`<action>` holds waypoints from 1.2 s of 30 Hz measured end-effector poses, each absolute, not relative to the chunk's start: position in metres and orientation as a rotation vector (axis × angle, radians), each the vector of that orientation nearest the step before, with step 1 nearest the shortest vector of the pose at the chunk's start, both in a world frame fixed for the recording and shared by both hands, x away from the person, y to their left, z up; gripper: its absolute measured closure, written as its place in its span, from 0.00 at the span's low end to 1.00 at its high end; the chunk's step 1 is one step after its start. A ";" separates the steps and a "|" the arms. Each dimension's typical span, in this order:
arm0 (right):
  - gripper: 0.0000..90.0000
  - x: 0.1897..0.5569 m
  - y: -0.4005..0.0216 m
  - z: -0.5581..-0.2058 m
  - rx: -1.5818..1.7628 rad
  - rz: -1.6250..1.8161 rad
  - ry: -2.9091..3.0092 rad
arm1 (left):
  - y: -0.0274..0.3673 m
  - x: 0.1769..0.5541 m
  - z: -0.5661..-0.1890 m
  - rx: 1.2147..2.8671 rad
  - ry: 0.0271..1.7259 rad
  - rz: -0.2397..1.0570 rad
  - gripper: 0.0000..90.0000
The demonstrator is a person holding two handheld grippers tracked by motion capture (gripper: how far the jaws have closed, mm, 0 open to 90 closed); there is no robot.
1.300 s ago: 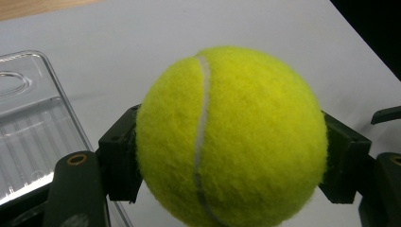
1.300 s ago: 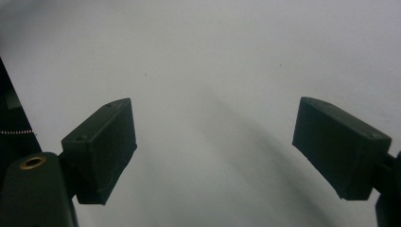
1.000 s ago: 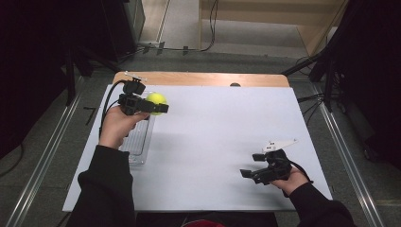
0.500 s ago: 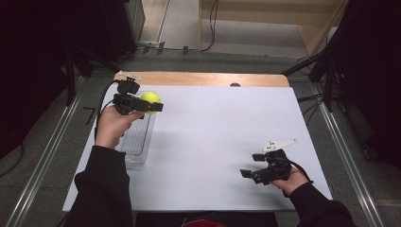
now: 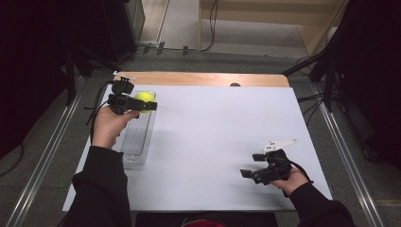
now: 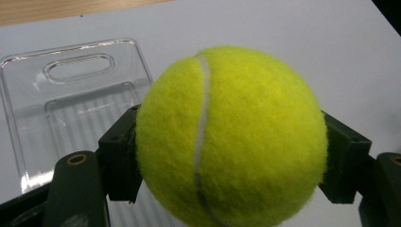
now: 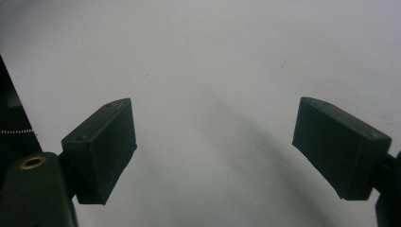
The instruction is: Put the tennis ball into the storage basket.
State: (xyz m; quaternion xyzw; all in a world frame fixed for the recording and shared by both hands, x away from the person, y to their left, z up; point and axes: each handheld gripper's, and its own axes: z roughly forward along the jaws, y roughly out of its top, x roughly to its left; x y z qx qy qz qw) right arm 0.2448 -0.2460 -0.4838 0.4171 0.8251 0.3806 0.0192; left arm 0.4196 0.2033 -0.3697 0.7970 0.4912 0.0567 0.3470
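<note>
A yellow-green tennis ball [image 5: 144,100] [image 6: 229,137] is held in the air by my left gripper [image 5: 142,104] [image 6: 229,156], whose jaws are shut on its two sides. It hangs above the far end of a clear plastic tray [image 5: 137,142] [image 6: 66,94] that lies along the left side of the white table [image 5: 213,132]. My right gripper [image 5: 250,174] [image 7: 213,151] rests low over the bare table near its front right, jaws wide open with nothing between them.
The tray has a ribbed floor and a handle slot [image 6: 80,67] at its far end. A wooden strip [image 5: 198,79] runs along the table's far edge. Metal rails [image 5: 352,156] flank the table, with cables and dark stands beyond.
My left gripper has carried the ball left and away, from over the table beside the tray to above the tray's far end. The right gripper has stayed put.
</note>
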 end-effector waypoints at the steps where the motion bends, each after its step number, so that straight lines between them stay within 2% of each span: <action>1: 0.14 0.245 -0.246 -0.484 1.297 1.180 2.562 | 0.205 0.420 -0.370 2.060 1.282 0.150 0.29; 18: 0.14 0.245 -0.246 -0.484 1.296 1.180 2.561 | 0.227 0.421 -0.370 2.001 1.351 0.206 0.29; 36: 0.14 0.245 -0.246 -0.484 1.296 1.179 2.563 | 0.232 0.426 -0.381 1.976 1.388 0.228 0.29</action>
